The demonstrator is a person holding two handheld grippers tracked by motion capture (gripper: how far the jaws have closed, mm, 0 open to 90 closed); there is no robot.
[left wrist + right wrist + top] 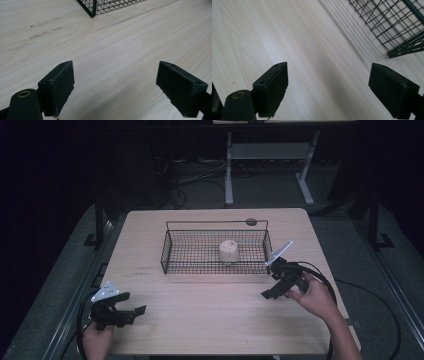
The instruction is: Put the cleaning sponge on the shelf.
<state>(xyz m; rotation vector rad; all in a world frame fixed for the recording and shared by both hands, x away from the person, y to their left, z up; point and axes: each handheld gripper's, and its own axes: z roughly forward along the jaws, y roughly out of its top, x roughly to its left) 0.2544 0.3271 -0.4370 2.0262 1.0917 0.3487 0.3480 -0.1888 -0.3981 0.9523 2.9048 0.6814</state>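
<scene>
A black wire basket [172, 260] stands on the far half of the light wooden table [210, 315]. Inside it sits a pale, round, cream-coloured object [228, 250], upright. My left gripper [136, 311] is held low near the table's front left corner, open, with bare wood between its jaws. My right gripper [270, 292] hovers open just off the basket's right front corner. In the left gripper view [115, 88] a basket corner [93, 8] lies ahead. In the right gripper view [328, 90] the basket mesh [392, 27] is at the upper right.
Faint scuff marks [37, 33] cross the wood left of the basket. A dark round spot [251, 222] lies behind the basket. Beyond the table stand a white desk frame [229, 175] and floor cables. Black cables trail from both grippers.
</scene>
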